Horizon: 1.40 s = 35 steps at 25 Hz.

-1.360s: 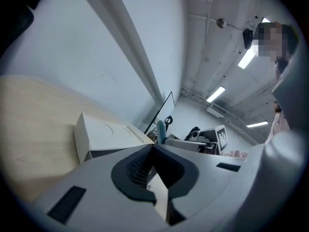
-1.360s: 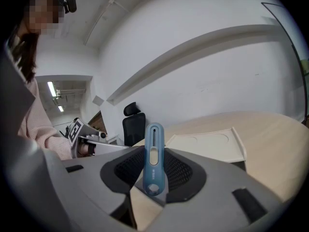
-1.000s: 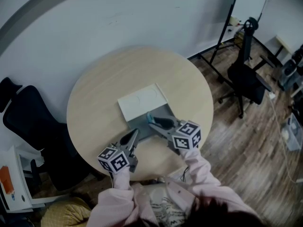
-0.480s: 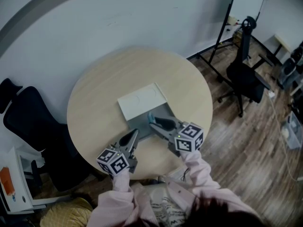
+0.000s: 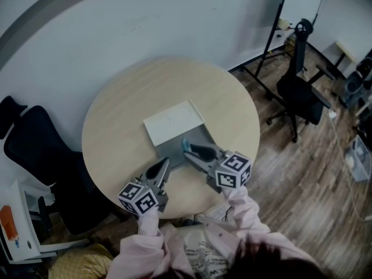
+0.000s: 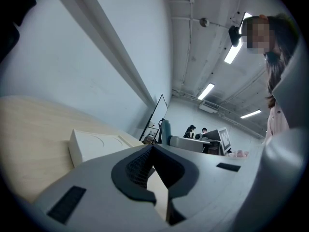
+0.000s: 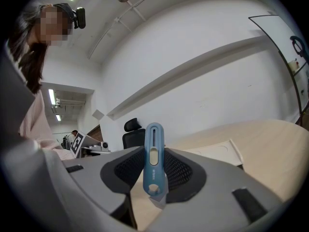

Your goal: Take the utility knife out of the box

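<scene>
A round wooden table (image 5: 116,132) carries a white box lid (image 5: 174,122) and, just in front of it, the open grey box (image 5: 174,153). My right gripper (image 5: 192,151) hangs over the box's right half, shut on a blue utility knife (image 5: 186,145). In the right gripper view the knife (image 7: 153,175) stands upright between the pads of the right gripper (image 7: 154,149), with the lid (image 7: 217,151) beyond. My left gripper (image 5: 164,164) rests at the box's front left corner, jaws together with nothing in them. In its own view the left gripper (image 6: 152,146) points past the lid (image 6: 96,146).
A black office chair (image 5: 35,144) stands left of the table and another (image 5: 299,92) on the wood floor at the right. A whiteboard on a stand (image 5: 290,16) is at the back right. The grey wall runs close behind the table.
My right gripper with the knife has lifted slightly and drawn a little toward me. The left gripper, box and lid have stayed where they were.
</scene>
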Each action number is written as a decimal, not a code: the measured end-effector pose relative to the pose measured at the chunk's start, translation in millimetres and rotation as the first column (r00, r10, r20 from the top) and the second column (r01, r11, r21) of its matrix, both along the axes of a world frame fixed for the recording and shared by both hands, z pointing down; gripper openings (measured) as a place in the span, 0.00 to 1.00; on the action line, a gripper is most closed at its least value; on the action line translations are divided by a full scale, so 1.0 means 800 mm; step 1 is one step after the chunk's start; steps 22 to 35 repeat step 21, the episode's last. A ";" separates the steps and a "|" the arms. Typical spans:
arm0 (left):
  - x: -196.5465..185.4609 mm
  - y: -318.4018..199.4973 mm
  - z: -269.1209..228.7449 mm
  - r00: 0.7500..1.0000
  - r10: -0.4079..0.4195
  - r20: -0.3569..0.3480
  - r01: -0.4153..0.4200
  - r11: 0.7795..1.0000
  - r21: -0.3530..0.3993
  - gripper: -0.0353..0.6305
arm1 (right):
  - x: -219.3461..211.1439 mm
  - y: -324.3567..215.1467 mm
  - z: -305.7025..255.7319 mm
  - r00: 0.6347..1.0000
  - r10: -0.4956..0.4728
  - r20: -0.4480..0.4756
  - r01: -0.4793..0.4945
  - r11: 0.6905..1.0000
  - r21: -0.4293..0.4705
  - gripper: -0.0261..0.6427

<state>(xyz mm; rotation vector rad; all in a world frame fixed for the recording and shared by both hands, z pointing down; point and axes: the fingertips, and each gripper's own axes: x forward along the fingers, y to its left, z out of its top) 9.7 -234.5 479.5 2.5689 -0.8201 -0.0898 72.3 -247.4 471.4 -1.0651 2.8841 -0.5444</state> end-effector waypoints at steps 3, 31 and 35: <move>0.002 0.001 -0.001 1.000 0.004 0.001 -0.004 1.000 -0.001 0.05 | 0.000 0.002 0.001 1.000 -0.004 0.000 0.004 1.000 -0.007 0.25; 0.000 0.011 0.000 1.000 0.018 0.003 -0.018 1.000 0.004 0.05 | -0.001 0.012 0.001 1.000 0.004 -0.002 -0.004 1.000 -0.005 0.25; 0.000 0.011 0.000 1.000 0.018 0.003 -0.018 1.000 0.004 0.05 | -0.001 0.012 0.001 1.000 0.004 -0.002 -0.004 1.000 -0.005 0.25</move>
